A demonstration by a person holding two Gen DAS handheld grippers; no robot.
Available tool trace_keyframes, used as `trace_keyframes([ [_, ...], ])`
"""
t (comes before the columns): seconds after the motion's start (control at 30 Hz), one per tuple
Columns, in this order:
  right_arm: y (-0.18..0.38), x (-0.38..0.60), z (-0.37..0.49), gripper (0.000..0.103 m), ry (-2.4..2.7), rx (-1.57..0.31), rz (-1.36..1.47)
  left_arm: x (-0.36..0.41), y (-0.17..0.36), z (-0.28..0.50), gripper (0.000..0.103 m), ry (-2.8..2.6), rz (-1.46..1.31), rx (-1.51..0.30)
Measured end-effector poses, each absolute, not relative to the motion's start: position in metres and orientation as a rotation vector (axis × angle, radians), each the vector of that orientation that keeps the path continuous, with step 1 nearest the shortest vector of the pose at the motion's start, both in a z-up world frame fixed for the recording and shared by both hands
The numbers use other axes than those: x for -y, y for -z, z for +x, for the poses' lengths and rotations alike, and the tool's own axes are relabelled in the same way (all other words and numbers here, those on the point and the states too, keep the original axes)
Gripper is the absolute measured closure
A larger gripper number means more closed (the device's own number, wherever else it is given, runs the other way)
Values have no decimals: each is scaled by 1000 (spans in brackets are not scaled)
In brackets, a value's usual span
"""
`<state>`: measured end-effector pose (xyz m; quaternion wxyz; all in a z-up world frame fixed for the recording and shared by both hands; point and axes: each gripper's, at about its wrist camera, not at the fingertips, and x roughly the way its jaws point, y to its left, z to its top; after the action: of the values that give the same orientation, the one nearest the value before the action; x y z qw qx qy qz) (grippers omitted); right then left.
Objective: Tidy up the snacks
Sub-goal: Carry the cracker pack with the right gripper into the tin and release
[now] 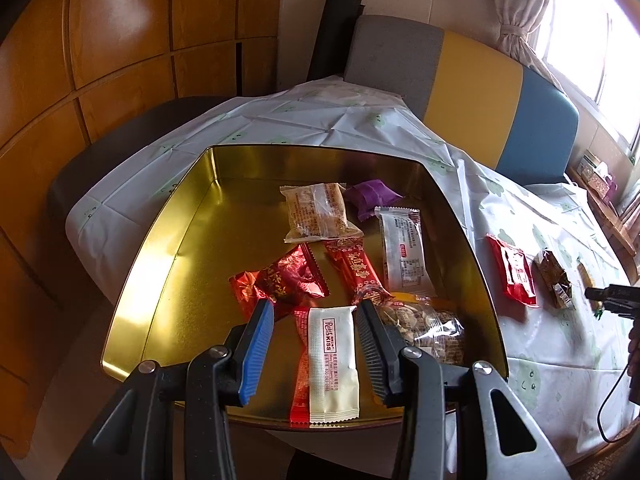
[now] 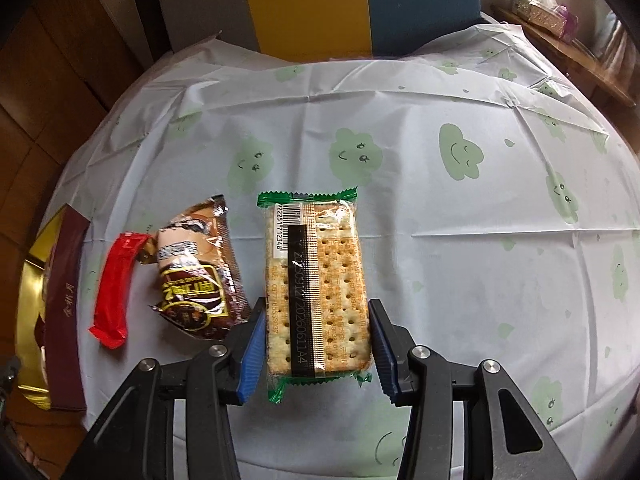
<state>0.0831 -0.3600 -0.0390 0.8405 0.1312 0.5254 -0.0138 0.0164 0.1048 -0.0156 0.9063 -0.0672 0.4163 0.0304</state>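
My left gripper (image 1: 316, 306) hangs open over the near end of a gold tin (image 1: 168, 264). A white bar packet (image 1: 334, 364) lies between its fingers with gold showing on either side, and a red packet's edge peeks from under it. Several other wrapped snacks lie in the tin, among them a red foil packet (image 1: 286, 280) and a clear cake packet (image 1: 318, 212). My right gripper (image 2: 317, 304) is shut on a green-edged cracker packet (image 2: 320, 280), its pads pressing both long sides just above the tablecloth. The right gripper's dark tip shows at the left wrist view's right edge.
A red packet (image 2: 114, 288) and a brown cake packet (image 2: 196, 268) lie on the cloud-print tablecloth (image 2: 460, 260) left of the crackers. The tin (image 2: 28, 280) sits at the table's left end. A grey, yellow and blue bench back (image 1: 472, 80) runs behind the table.
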Motion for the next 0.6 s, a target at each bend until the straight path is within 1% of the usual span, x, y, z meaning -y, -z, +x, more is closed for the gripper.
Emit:
trace_keyframes([
  [0.13, 18, 324, 77, 55, -78, -1064, 273, -108, 16, 16, 59, -73, -141, -857],
  [0.27, 3, 267, 77, 55, -220, -1039, 222, -111, 16, 16, 59, -83, -146, -854],
  [0.6, -10, 100, 77, 55, -569, -1050, 103, -146, 10, 11, 59, -182, -198, -808],
])
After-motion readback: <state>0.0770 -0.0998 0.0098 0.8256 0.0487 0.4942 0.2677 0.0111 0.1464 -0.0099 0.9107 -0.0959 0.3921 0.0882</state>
